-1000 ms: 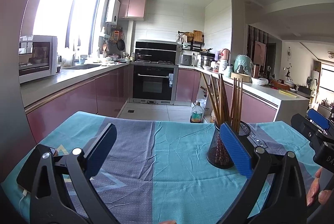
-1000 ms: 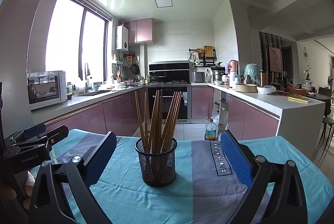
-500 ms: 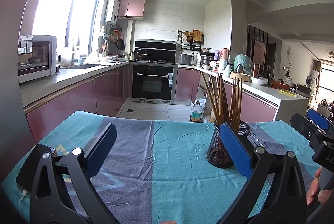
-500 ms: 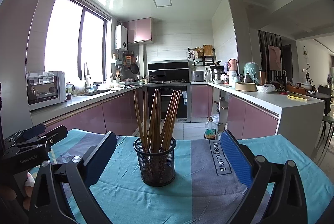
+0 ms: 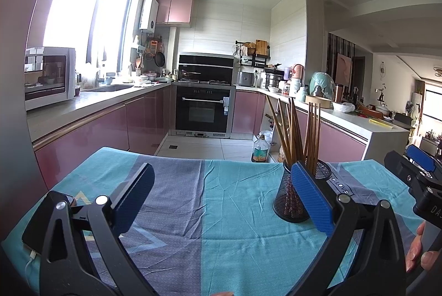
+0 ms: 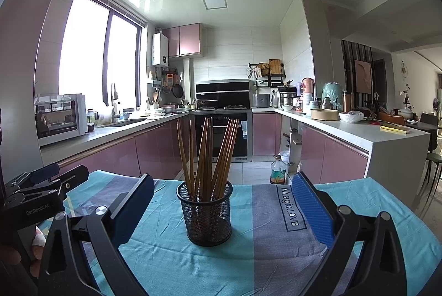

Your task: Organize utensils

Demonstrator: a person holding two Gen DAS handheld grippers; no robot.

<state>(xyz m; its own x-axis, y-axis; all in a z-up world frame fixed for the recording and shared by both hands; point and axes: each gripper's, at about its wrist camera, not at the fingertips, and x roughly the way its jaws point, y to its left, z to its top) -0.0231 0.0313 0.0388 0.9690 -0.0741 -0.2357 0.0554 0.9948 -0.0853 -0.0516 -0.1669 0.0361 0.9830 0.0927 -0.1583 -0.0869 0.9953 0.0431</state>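
At far left a dark phone [image 5: 47, 216] lies on the teal-and-grey cloth [image 6: 265, 240]. Both the left gripper [image 5: 221, 199] and right gripper [image 6: 221, 205] gape empty. The brown wooden chopsticks [image 6: 207, 155] stand bundled in the black mesh cup [image 6: 205, 213], seemingly all collected.

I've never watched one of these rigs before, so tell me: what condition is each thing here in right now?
Left gripper: open, holding nothing.
Right gripper: open, holding nothing, aimed at the holder.
Mesh holder: upright on the cloth.
Chopsticks: standing in the holder, fanned out.
Tablecloth: spread out, lightly wrinkled.
Phone: lying on the cloth, cable plugged in.
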